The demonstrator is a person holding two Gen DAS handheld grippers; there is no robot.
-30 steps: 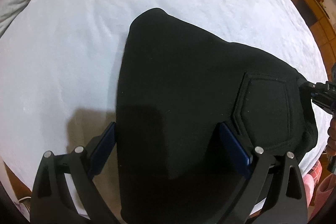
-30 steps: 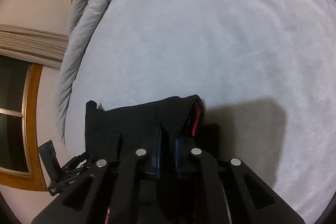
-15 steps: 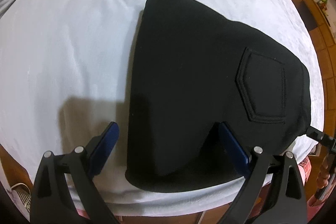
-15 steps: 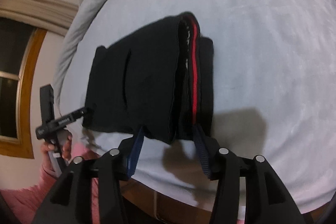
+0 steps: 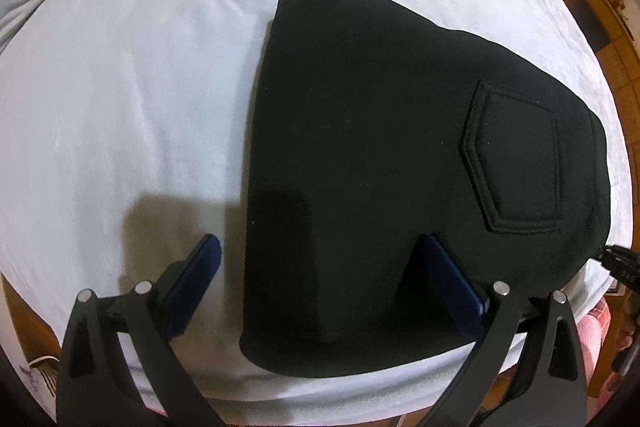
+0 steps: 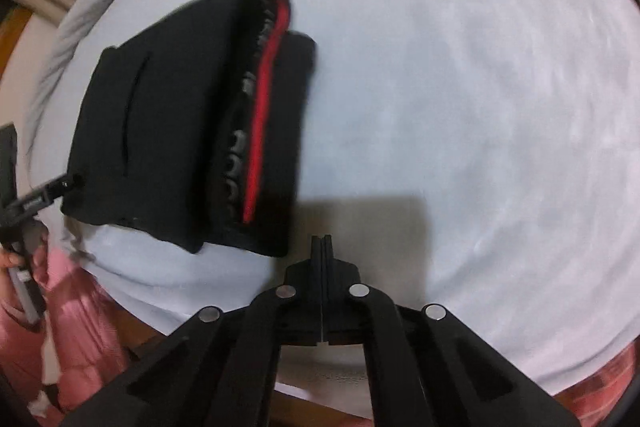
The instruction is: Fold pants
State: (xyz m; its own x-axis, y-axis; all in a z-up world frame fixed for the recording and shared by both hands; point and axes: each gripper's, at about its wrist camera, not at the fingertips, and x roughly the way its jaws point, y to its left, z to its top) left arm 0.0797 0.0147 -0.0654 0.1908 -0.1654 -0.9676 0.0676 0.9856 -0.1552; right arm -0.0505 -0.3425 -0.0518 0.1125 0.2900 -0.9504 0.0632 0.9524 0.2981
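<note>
Blue-padded, our left gripper hangs spread wide above the near edge of the pants, gripping nothing; our right gripper is clenched empty beside them. The pants lie as a compact folded bundle on the pale bed. Folding looks finished, we judge.
</note>
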